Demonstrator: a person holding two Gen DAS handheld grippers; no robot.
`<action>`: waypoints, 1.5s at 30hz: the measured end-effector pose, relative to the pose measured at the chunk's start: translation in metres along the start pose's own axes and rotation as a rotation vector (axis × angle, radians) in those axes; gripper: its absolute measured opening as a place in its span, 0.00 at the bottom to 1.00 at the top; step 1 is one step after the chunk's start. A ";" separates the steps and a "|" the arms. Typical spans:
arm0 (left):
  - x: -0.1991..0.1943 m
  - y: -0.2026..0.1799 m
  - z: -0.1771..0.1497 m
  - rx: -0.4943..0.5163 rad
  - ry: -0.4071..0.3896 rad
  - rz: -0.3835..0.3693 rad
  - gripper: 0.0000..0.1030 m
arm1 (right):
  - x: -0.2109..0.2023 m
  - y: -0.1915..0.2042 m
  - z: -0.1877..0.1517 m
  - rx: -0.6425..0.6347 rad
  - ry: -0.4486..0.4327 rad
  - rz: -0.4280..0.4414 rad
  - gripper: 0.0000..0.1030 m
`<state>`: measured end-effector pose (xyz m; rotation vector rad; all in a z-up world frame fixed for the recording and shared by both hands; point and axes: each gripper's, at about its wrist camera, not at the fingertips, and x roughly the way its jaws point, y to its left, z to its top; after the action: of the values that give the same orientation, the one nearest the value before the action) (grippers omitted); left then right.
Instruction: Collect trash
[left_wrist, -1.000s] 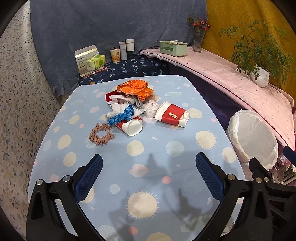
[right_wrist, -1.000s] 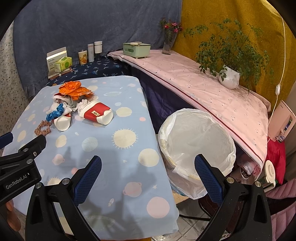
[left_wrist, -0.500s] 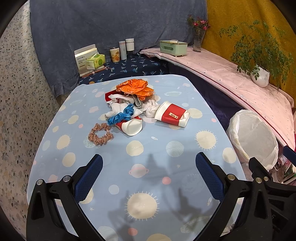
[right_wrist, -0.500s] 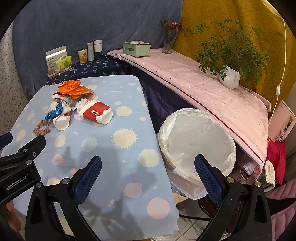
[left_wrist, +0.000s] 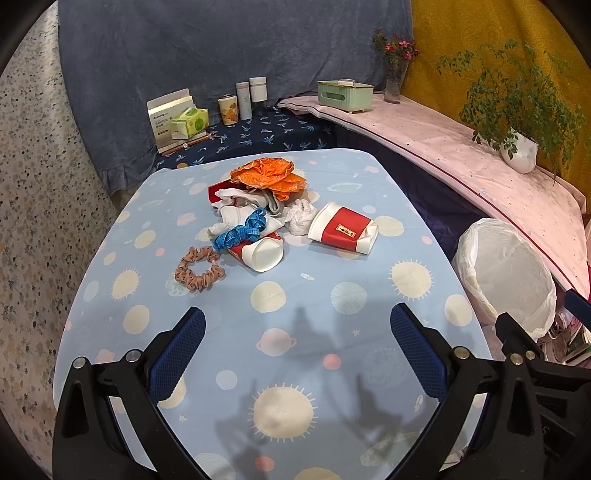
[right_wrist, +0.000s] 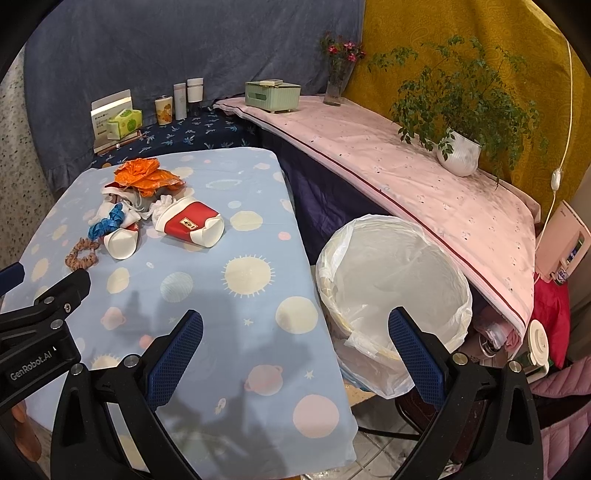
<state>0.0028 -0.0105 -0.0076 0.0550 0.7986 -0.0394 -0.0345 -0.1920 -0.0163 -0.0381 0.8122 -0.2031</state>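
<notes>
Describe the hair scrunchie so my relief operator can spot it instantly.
On the blue planet-print tablecloth, find the trash pile at its middle. The scrunchie lies at the pile's near-left edge, beside the small tipped paper cup. It is the only ruffled, tan-pink fabric ring.

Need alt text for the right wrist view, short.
Open right gripper hovers over a planet-print table, beside an empty lined trash bin. A trash pile with two red-and-white paper cups lies at the far left.
</notes>
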 end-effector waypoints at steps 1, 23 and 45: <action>0.000 0.000 0.000 -0.001 0.000 -0.001 0.93 | 0.000 0.000 0.000 0.000 0.001 -0.001 0.93; 0.005 0.001 0.003 0.001 -0.002 -0.001 0.93 | -0.003 -0.007 0.005 0.008 -0.003 -0.030 0.93; 0.027 0.024 0.008 -0.038 -0.003 -0.072 0.93 | 0.006 -0.001 0.019 0.042 -0.020 -0.056 0.93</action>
<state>0.0291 0.0123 -0.0207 -0.0094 0.7975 -0.0927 -0.0164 -0.1951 -0.0074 -0.0234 0.7877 -0.2725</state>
